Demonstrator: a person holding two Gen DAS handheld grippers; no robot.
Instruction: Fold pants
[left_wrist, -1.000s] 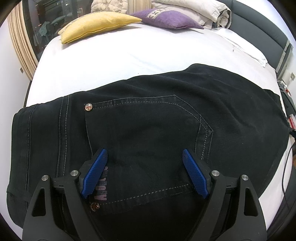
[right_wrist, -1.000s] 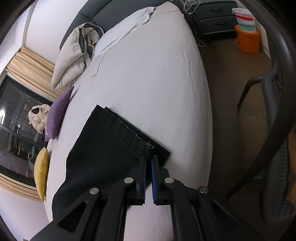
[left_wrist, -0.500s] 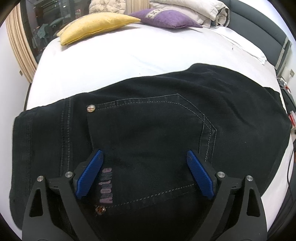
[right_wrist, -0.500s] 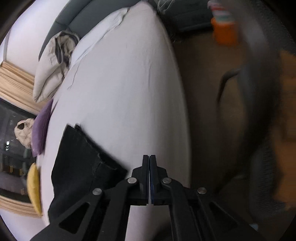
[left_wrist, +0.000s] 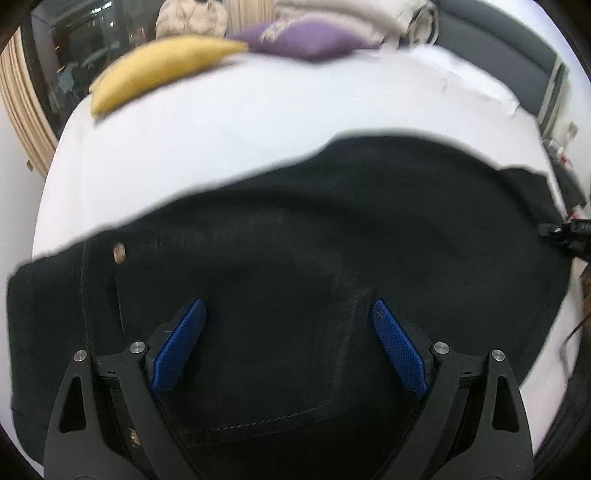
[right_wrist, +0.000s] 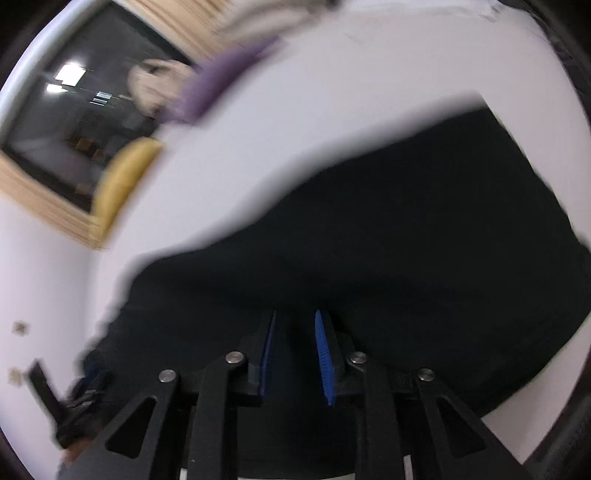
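Black jeans (left_wrist: 332, 229) lie flat across the white bed (left_wrist: 221, 147), back pocket up. My left gripper (left_wrist: 288, 314) hangs wide open just over that pocket, blue pads on either side, gripping nothing. In the blurred right wrist view my right gripper (right_wrist: 293, 321) is low over the jeans (right_wrist: 406, 221), its blue pads a narrow way apart; only dark cloth shows in the gap, and I cannot tell if they touch it. Its dark tip (left_wrist: 565, 236) shows at the jeans' right end. The left gripper (right_wrist: 70, 406) appears at the lower left.
A yellow pillow (left_wrist: 159, 70) and a purple pillow (left_wrist: 306, 37) lie at the far side of the bed, with a pale rolled duvet (left_wrist: 351, 11) behind. The dark headboard (left_wrist: 498, 62) runs along the right. A dark window (right_wrist: 74, 122) with beige curtains stands beyond.
The right gripper swung from the bed's edge over onto the jeans, rolling as it went, and its pads have parted slightly. The left gripper slid a little along the jeans, staying open.
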